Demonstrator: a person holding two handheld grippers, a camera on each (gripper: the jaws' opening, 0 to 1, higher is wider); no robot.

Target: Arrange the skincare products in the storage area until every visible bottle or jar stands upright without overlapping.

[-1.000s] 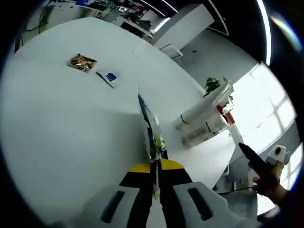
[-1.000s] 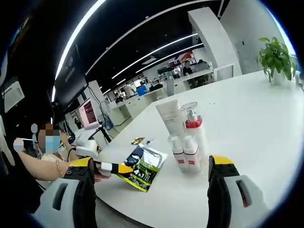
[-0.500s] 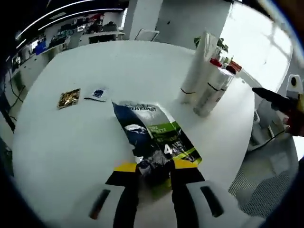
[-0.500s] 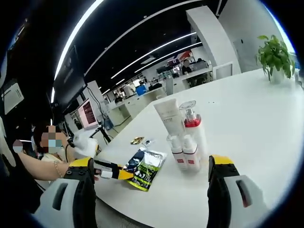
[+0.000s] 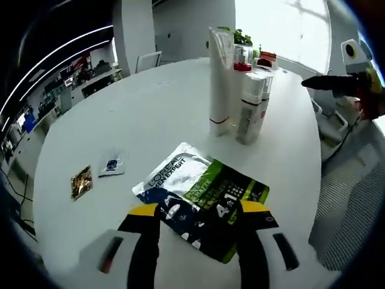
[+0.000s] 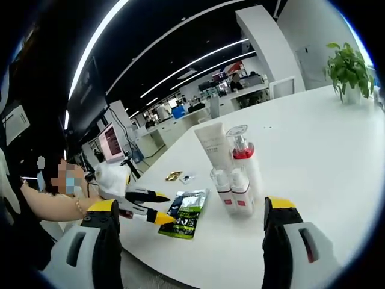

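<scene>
Open white surface [image 5: 150,102] stretches ahead of the left hand-held gripper [image 5: 197,218], whose spread jaws flank a flat sachet [image 5: 201,195] lying between them. Beyond it, ahead and slightly right, a tight cluster of upright bottles [image 5: 249,105] and a tube [image 5: 220,81] blocks the way. Two small packets [image 5: 96,171] lie ahead-left. The right hand-held gripper [image 5: 337,84] hovers far right.

A glossy foil sachet [image 5: 201,198] with a silvery crinkled top edge lies on a smooth, matt white table [image 5: 150,114]. Beside it stand a matt white plastic tube [image 5: 220,84] and clear, shiny plastic pump bottles [image 5: 251,102].
</scene>
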